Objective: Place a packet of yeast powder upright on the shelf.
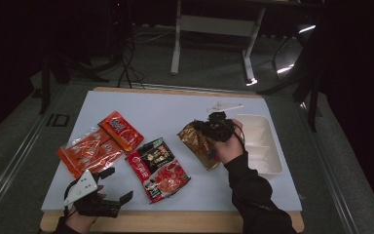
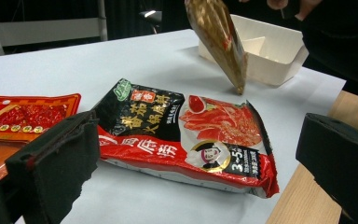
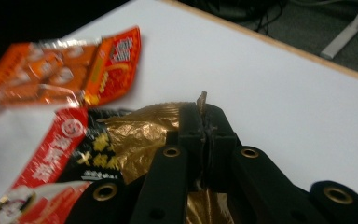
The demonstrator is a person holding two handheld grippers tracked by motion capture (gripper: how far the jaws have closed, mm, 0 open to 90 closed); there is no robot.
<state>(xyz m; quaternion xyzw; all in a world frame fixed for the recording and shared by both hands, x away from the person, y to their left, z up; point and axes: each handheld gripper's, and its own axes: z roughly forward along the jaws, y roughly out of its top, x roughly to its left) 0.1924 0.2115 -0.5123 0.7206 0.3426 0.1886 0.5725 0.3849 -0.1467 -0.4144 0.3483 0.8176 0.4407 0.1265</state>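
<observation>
While raised above the white table (image 1: 175, 109) beside the white plastic tray (image 1: 268, 146), right gripper (image 3: 206, 122) pinched shut on crinkled gold foil pouch (image 1: 199, 142), hung lengthwise, lower tip down. Left gripper (image 1: 113, 184) rested near edge, jaws spread wide, empty.

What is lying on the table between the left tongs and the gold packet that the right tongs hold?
In the left gripper view, a red-and-black packet lies flat between the left tongs and the gold packet. The high view shows it too.
</observation>
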